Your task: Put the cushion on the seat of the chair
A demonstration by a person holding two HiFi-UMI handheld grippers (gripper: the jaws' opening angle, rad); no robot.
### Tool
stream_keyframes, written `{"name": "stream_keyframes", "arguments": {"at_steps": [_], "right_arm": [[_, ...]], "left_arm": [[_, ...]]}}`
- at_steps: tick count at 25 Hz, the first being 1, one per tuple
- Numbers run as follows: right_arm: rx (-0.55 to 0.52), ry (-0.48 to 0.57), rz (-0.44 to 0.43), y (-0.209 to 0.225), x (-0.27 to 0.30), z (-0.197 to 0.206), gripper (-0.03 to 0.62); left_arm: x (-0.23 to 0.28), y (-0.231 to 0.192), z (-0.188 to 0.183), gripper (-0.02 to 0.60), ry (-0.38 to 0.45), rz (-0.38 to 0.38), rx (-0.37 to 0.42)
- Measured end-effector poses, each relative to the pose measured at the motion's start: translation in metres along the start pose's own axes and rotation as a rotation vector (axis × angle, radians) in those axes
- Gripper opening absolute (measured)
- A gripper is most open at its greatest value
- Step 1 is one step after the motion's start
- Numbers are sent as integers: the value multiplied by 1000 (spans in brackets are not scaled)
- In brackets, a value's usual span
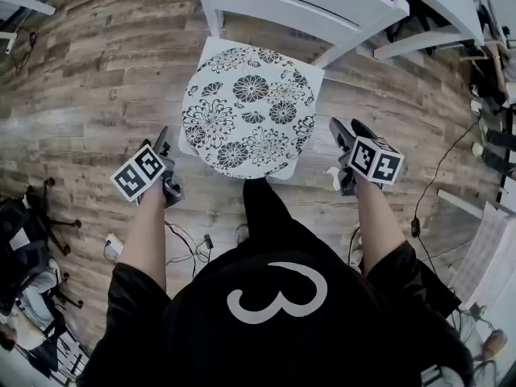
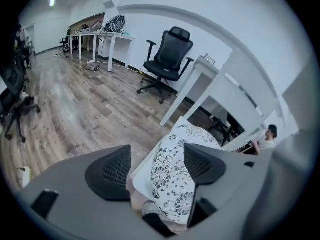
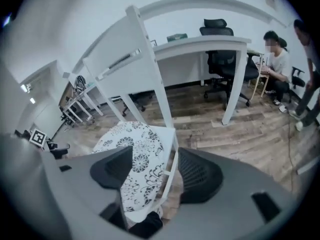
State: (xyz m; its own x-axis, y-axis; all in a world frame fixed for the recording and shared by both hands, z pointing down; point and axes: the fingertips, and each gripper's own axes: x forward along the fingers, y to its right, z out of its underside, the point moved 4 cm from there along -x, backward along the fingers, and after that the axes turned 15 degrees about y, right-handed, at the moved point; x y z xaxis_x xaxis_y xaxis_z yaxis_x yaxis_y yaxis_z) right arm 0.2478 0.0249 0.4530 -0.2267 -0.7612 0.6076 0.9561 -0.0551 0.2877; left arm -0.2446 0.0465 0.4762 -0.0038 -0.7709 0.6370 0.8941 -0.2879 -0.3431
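Note:
A round white cushion (image 1: 248,111) with black flower print lies flat on the seat of the white wooden chair (image 1: 310,10), covering most of it. The cushion (image 2: 176,173) shows between and below the left jaws, and the cushion (image 3: 134,164) lies below the right jaws. My left gripper (image 1: 165,147) hangs off the cushion's left edge, open and empty. My right gripper (image 1: 343,131) hangs off its right edge, also open and empty. Neither touches the cushion. In the head view the fingertips are partly hidden by the marker cubes.
Wood-look floor surrounds the chair. Cables and a plug (image 1: 193,248) lie on the floor near my feet. A black office chair (image 2: 167,56) and white desks (image 2: 107,36) stand further off. People (image 3: 277,66) sit at the right. An office chair base (image 1: 52,216) sits at left.

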Motion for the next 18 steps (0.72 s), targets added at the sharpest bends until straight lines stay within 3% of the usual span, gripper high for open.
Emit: {"name": "stream_keyframes", "arguments": {"at_steps": [4, 8, 12, 14, 16, 18], "right_arm": [[28, 119, -123, -48, -82, -21, 275], [46, 238, -301, -111, -174, -26, 250], [-19, 348, -475, -170, -265, -26, 165], [-43, 392, -551, -199, -307, -23, 91], [-49, 428, -626, -222, -346, -18, 60], [-36, 451, -699, -236, -376, -11, 40]], "left_arm": [[-78, 39, -6, 322, 27, 205, -28], [-177, 82, -22, 321, 93, 447, -23], [-286, 112, -37, 314, 147, 685, -31], [-338, 123, -36, 242, 166, 785, 10], [-387, 135, -30, 165, 178, 885, 83], [-426, 142, -26, 36, 221, 944, 169]]}}
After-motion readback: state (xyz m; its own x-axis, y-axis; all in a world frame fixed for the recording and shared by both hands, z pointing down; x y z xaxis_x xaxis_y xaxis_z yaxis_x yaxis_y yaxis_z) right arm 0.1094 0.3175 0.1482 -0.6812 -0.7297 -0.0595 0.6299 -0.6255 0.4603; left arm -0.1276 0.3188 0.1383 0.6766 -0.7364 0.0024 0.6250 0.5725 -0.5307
